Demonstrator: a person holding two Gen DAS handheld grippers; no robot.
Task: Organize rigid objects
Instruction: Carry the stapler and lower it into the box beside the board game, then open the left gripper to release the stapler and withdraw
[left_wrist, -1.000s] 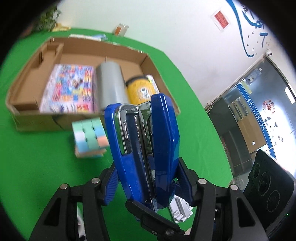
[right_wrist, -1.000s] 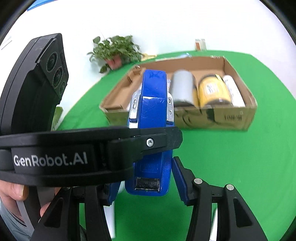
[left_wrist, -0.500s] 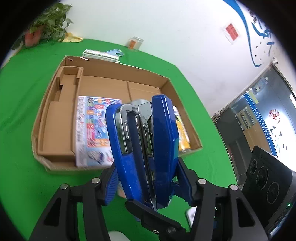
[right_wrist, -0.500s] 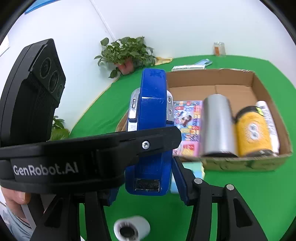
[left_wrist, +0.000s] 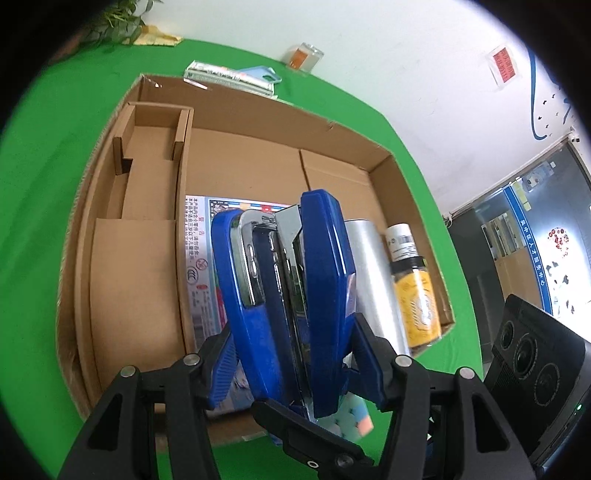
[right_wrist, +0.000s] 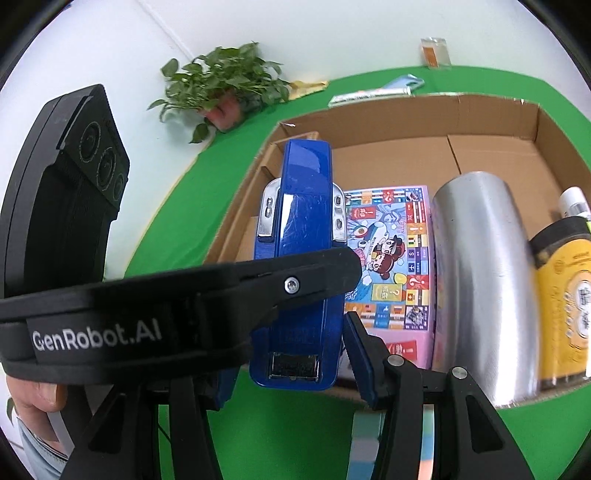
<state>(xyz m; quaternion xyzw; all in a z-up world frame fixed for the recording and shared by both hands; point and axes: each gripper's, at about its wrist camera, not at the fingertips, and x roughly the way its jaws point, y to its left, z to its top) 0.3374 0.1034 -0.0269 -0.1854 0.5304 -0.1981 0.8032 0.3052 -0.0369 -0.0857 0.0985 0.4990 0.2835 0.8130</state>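
My left gripper (left_wrist: 291, 365) is shut on a blue stapler (left_wrist: 284, 291) and holds it upright over the near edge of an open cardboard box (left_wrist: 258, 118). The stapler also shows in the right wrist view (right_wrist: 299, 258), with the left gripper's black body crossing in front of it. My right gripper (right_wrist: 291, 362) is open, its fingers either side of the stapler's lower end without touching. In the box lie a colourful game box (right_wrist: 391, 258), a silver cylinder (right_wrist: 480, 273), a yellow jar (right_wrist: 565, 295) and a white bottle (left_wrist: 400, 238).
The box stands on a green table (left_wrist: 37, 155). A pastel cube (left_wrist: 351, 421) sits on the table just before the box. Behind the box lie a flat packet (left_wrist: 229, 75) and a small glass jar (left_wrist: 304, 55). A potted plant (right_wrist: 225, 88) stands at the far left.
Both grippers moved forward and up toward the box with the stapler; the box now fills the view from above. The pastel cube dropped to the bottom edge.
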